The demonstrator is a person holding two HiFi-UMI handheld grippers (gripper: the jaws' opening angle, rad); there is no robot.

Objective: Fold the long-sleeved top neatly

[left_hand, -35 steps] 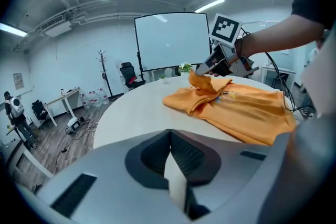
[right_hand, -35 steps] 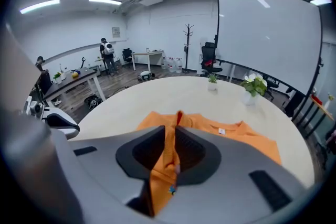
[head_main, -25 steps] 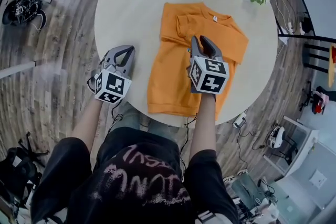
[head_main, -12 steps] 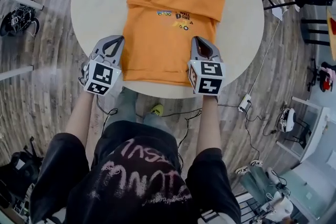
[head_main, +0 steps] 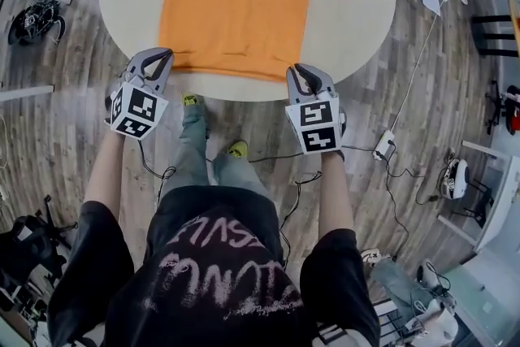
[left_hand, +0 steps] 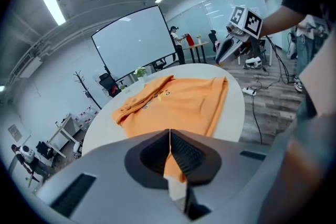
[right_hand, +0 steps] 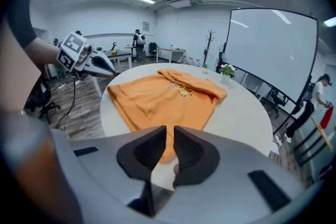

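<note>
We've drawn back past the counter's (head_main: 349, 12) near edge: left gripper (head_main: 166, 54) jaws clenched, right gripper (head_main: 297, 71) jaws opening, both empty; soft orange top (head_main: 236, 12), pinch at hem (head_main: 227, 71) corners

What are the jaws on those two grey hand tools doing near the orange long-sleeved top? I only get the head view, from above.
Observer: The left gripper has its jaws shut together, with nothing between them.
Visitor: And the other one?
Observer: The right gripper has its jaws opening, with a narrow gap and nothing in it. The orange long-sleeved fabric top lies flat beyond them.
Visitor: Is anything past the top?
Observer: A small green potted plant stands on the round pale table, beyond the collar end.
</note>
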